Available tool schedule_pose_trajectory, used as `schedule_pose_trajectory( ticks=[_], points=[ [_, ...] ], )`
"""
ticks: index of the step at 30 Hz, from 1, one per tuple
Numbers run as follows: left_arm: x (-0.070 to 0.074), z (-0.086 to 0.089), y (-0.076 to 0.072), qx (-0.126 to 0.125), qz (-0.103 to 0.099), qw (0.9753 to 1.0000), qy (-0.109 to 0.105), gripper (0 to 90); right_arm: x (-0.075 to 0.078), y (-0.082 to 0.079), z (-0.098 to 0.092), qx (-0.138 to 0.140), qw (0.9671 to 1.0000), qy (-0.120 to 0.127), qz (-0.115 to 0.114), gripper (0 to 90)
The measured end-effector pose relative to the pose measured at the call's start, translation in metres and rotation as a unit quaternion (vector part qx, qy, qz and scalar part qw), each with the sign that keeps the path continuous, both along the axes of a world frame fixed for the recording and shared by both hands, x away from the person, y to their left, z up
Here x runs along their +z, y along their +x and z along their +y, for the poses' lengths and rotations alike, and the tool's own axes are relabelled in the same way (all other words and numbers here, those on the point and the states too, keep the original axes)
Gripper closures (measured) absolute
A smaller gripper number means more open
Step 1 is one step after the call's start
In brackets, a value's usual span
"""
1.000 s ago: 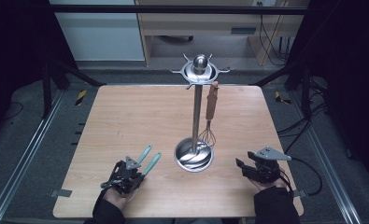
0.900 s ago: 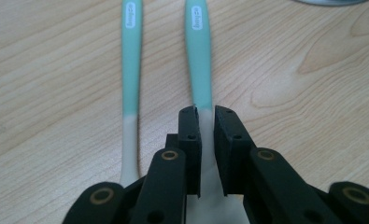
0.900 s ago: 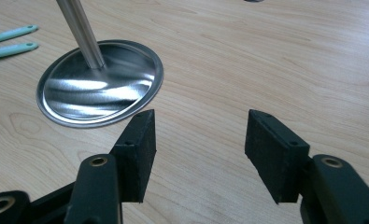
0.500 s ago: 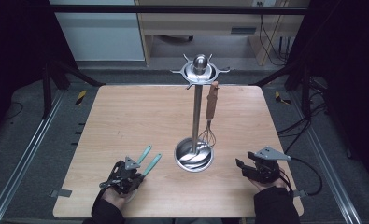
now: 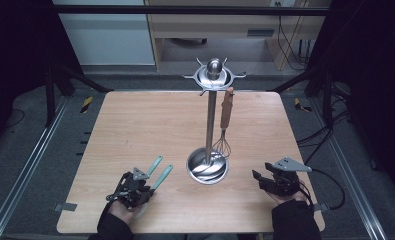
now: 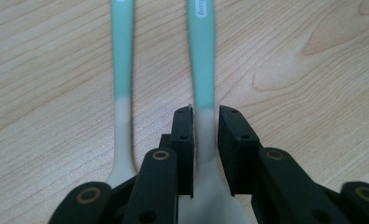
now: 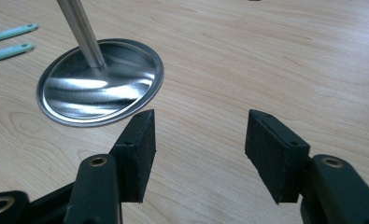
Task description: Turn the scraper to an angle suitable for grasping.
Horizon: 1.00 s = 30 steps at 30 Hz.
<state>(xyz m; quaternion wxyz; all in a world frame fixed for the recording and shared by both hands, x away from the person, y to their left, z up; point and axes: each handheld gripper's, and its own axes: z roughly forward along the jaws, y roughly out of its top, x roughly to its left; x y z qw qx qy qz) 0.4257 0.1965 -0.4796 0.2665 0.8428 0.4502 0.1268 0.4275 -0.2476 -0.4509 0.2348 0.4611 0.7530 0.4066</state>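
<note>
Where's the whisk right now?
In the high view the whisk hangs from a hook on the steel utensil stand, just right of its pole, wire head above the round base, at the table's centre.

Wooden table (image 5: 135, 120) on dark grey floor (image 5: 25, 150); pale cabinet (image 5: 105, 35) behind, perhaps a desk (image 5: 210, 20).

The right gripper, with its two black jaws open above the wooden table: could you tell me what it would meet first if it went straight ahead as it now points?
Probably bare wooden table: the right gripper aims just right of the round shiny steel base of the utensil stand, though depth is unclear.
</note>
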Motion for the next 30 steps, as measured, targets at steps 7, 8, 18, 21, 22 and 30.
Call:
schedule_pose_trajectory(
  ticks=[7,8,18,21,22,30],
  points=[
    [-0.003,-0.005,0.002,0.001,-0.004,1.0,-0.001,76.9,0.0,0.0,0.0,0.001,1.0,0.0,0.001,43.0],
    [-0.002,-0.005,0.002,-0.002,-0.005,1.0,0.006,77.4,0.0,0.0,0.0,0.001,1.0,-0.002,0.0,43.0],
    [-0.002,-0.006,0.002,-0.002,-0.005,0.9999,0.011,80.8,0.0,0.0,0.0,0.001,1.0,-0.002,0.001,43.0],
    [-0.003,-0.004,0.002,0.003,-0.006,1.0,-0.001,81.0,0.0,0.0,0.0,0.002,1.0,-0.001,0.001,42.9],
    [-0.003,-0.004,0.002,0.004,-0.008,1.0,-0.002,81.1,0.0,0.0,0.0,0.001,1.0,-0.001,0.002,42.9],
    [0.008,0.002,-0.001,0.007,-0.035,0.999,-0.029,81.1,0.0,0.0,0.0,0.001,1.0,0.0,0.001,42.9]
  ],
)
